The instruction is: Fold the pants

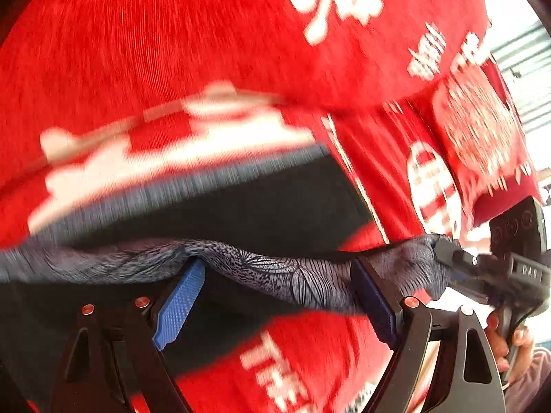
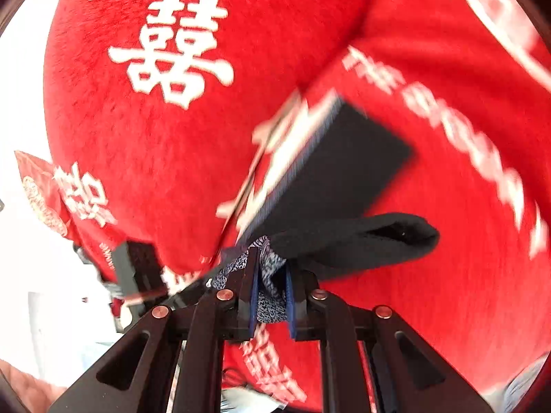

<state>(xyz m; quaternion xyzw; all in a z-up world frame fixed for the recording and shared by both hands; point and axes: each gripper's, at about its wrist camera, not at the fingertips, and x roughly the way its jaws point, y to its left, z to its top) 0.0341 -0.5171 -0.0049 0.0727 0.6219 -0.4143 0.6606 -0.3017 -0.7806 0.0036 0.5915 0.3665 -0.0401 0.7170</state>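
The pants (image 1: pixel 275 268) are dark, with a blue-grey leaf-print cloth, and lie partly on a red blanket. In the left wrist view a strip of the printed cloth is stretched across the tips of my left gripper (image 1: pixel 275 296). Its blue pads (image 1: pixel 179 306) stand wide apart and do not press on the cloth. At the right, my right gripper (image 1: pixel 451 254) pinches the end of that strip. In the right wrist view my right gripper (image 2: pixel 271 275) is shut on the bunched printed cloth (image 2: pixel 272 306). A dark fold of the pants (image 2: pixel 361 237) loops off to its right.
A red plush blanket (image 2: pixel 144 172) with white characters and lettering covers the whole surface under the pants. A person's hand (image 1: pixel 509 344) holds the right gripper's handle. A blurred black device (image 2: pixel 137 268) shows at the left. Bright white room lies beyond the blanket's edge (image 2: pixel 20 103).
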